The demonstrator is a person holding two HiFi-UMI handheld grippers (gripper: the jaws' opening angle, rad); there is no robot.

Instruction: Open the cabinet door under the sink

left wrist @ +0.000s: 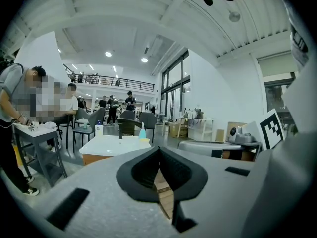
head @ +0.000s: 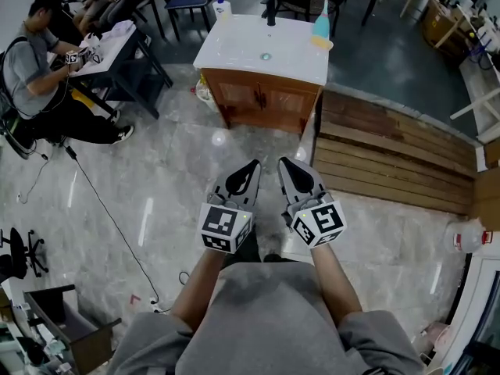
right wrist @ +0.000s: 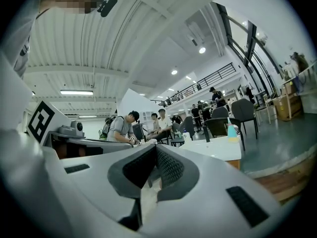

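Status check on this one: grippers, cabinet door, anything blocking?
Left gripper shut, empty; right gripper shut, empty. Cabinet door under the sink closed, untouched, some way ahead. Only bare floor between, nothing blocking.

Glossy marble floor point(head: 156, 186), wooden platform point(head: 391, 155), tall windows point(left wrist: 173, 90).

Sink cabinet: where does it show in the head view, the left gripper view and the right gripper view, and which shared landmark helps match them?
Head view: the sink cabinet stands at upper centre, doors closed.
Left gripper view: left of centre, just above the jaws.
Right gripper view: right of centre, beyond the jaws.
Shared landmark: the blue bottle on its top.
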